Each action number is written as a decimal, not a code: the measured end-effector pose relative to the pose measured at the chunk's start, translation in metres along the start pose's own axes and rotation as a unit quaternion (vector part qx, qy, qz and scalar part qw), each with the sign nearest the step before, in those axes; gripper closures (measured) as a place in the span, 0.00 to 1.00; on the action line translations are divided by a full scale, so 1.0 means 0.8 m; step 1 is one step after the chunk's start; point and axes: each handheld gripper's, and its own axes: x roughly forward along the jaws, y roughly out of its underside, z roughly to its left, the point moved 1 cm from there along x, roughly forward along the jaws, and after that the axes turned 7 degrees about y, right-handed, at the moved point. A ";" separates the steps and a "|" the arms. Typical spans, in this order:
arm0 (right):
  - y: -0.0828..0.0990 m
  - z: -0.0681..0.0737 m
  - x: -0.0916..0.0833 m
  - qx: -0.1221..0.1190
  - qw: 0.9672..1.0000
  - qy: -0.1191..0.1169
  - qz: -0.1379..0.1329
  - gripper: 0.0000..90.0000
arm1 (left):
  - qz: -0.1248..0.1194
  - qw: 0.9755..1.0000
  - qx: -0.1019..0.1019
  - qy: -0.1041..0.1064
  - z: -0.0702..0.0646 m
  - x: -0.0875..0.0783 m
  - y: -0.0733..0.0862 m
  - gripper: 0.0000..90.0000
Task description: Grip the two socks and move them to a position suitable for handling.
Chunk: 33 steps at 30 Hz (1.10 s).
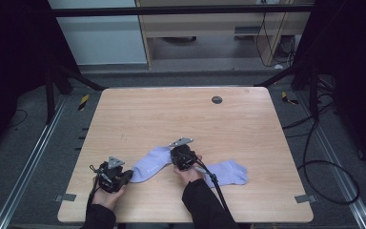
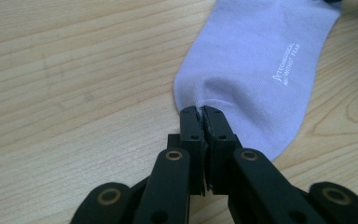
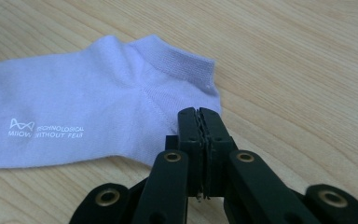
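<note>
A lavender sock (image 1: 155, 163) lies flat on the table (image 1: 181, 114), near its front edge, and a second sock (image 1: 228, 172) lies just to its right. The first sock is held at both ends. In the left gripper view, the left gripper (image 2: 200, 113) is closed on a pinch of fabric at the toe end of the sock (image 2: 261, 65). In the right gripper view, the right gripper (image 3: 198, 114) is closed on the heel edge, just below the ribbed cuff (image 3: 177, 58). The sock is judged to be light, soft and limp; no shape is kept once it is lifted, and the unsupported middle is expected to sag. The knit is stretchy, so a thin pinch may be pulled out under tension. A fuller fold of fabric, or the thicker cuff, is recommended as the hold point. Breakage is not a concern, and the cloth is not slippery on the wood.
</note>
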 end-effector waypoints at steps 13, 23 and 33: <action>0.016 0.025 -0.036 0.000 0.999 -0.038 -0.007 0.99 | -0.018 0.999 0.005 -0.042 0.028 -0.007 -0.009 0.96; 0.026 0.015 -0.051 0.014 0.999 -0.044 -0.020 0.88 | -0.052 0.998 -0.002 -0.040 0.030 -0.019 -0.011 0.83; 0.024 -0.042 -0.113 0.037 0.996 -0.049 -0.066 0.64 | -0.110 0.994 -0.009 -0.003 0.002 -0.048 -0.027 0.63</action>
